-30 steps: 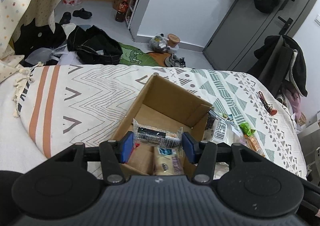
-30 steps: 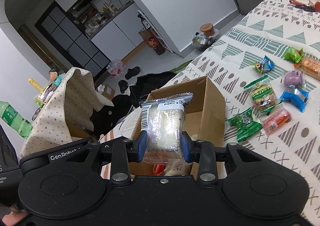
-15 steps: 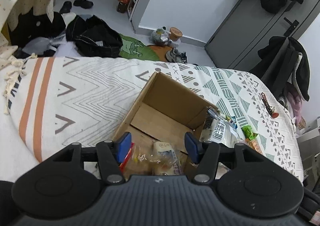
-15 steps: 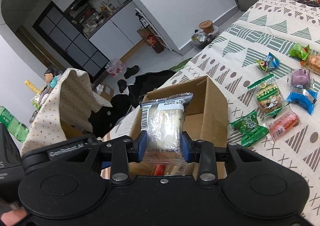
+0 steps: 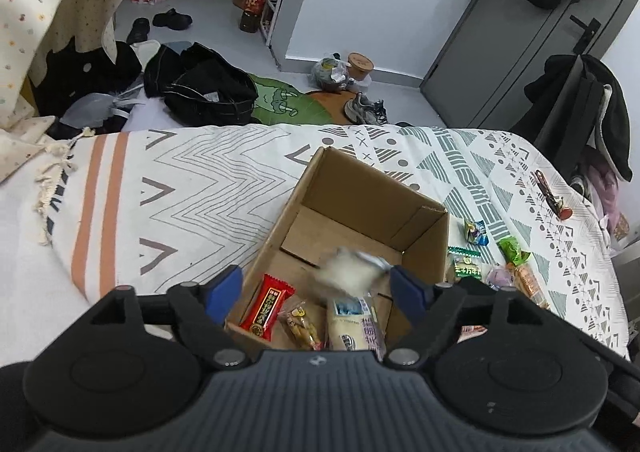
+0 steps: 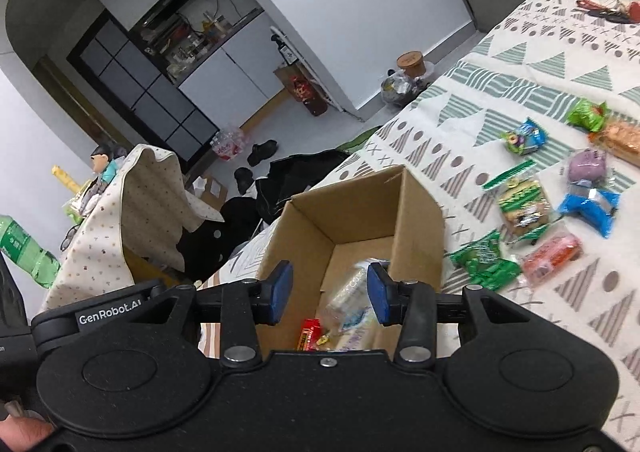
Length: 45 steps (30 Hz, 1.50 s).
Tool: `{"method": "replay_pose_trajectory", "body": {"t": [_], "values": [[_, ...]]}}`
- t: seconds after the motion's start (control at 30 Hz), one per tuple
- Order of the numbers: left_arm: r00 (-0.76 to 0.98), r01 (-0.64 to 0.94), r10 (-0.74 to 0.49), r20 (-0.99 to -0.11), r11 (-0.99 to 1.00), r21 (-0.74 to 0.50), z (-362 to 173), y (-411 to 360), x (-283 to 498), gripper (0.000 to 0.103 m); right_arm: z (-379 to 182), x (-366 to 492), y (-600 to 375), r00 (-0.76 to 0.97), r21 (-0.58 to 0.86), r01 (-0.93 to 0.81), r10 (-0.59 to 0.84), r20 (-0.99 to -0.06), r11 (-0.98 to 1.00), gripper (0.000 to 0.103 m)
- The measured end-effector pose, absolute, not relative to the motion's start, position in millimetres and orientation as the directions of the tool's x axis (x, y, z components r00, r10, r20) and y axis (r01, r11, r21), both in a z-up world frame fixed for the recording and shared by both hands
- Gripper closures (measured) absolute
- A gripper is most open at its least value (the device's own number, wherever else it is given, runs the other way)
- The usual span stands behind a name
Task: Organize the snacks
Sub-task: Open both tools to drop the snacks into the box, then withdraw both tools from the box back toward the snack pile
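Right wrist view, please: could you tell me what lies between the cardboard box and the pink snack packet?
A crumpled green packet lies on the bedspread between the box and the pink packet, in the right wrist view.

An open brown cardboard box (image 5: pixel 362 208) sat on the patterned cloth just ahead of both tongs, holding a red packet (image 5: pixel 267 307), a small clear packet of brownish pieces (image 5: pixel 301 322) and a pale packet with blue print (image 5: pixel 354 322) at its near end. A clear-wrapped pale snack (image 6: pixel 350 294) appeared blurred inside the box, between the right tongs' blue pads. More wrapped snacks, among them a green packet (image 6: pixel 482 260), a pink one (image 6: pixel 552 258) and a blue one (image 6: pixel 590 206), lay scattered on the cloth right of the box.
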<state>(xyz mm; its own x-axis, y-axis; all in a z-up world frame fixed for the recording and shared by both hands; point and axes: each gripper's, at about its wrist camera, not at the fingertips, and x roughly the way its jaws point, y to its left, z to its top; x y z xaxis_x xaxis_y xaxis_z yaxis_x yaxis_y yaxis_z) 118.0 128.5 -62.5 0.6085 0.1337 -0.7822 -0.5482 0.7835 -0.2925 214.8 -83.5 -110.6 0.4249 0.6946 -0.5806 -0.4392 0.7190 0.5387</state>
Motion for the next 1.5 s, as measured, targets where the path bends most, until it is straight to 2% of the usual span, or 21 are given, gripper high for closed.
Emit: {"method": "replay_pose_trajectory", "body": {"t": [0.1,0.2,0.27,0.4,0.47,0.6,0.73,0.97,1.5], "values": [[0.607,-0.542,0.137,-0.783,0.791,-0.283,-58,121,114,0.019,-105,212,-93,0.432,0.532,-0.442,0.691,-0.580,0.722,0.058],[0.608,-0.540,0.153,-0.779,0.799,-0.264,-53,114,111,0.018,-99,209,-103,0.444,0.512,-0.441,0.675,-0.589,0.737,0.047],[0.609,-0.541,0.159,-0.777,0.800,-0.260,-50,111,108,0.012,-95,205,-109,0.455,0.493,-0.444,0.662,-0.595,0.748,0.039],[0.621,-0.537,0.171,-0.765,0.803,-0.258,-40,103,101,0.007,-87,200,-118,0.465,0.463,-0.458,0.648,-0.603,0.759,0.031],[0.634,-0.533,0.177,-0.753,0.806,-0.259,-36,99,97,0.001,-83,197,-123,0.468,0.451,-0.465,0.644,-0.605,0.762,0.027],[0.649,-0.522,0.180,-0.739,0.813,-0.260,-31,91,92,0.001,-73,192,-135,0.487,0.427,-0.471,0.631,-0.604,0.772,0.021],[0.673,-0.503,0.175,-0.718,0.821,-0.271,-24,82,87,0.000,-64,188,-149,0.525,0.409,-0.467,0.618,-0.585,0.784,0.011],[0.703,-0.472,0.171,-0.690,0.838,-0.274,-13,67,82,0.000,-55,191,-173,0.579,0.392,-0.432,0.583,-0.570,0.812,0.010],[0.709,-0.436,0.161,-0.687,0.865,-0.247,-8,34,88,0.000,-58,191,-232,0.617,0.371,-0.379,0.530,-0.581,0.848,0.010]]}}
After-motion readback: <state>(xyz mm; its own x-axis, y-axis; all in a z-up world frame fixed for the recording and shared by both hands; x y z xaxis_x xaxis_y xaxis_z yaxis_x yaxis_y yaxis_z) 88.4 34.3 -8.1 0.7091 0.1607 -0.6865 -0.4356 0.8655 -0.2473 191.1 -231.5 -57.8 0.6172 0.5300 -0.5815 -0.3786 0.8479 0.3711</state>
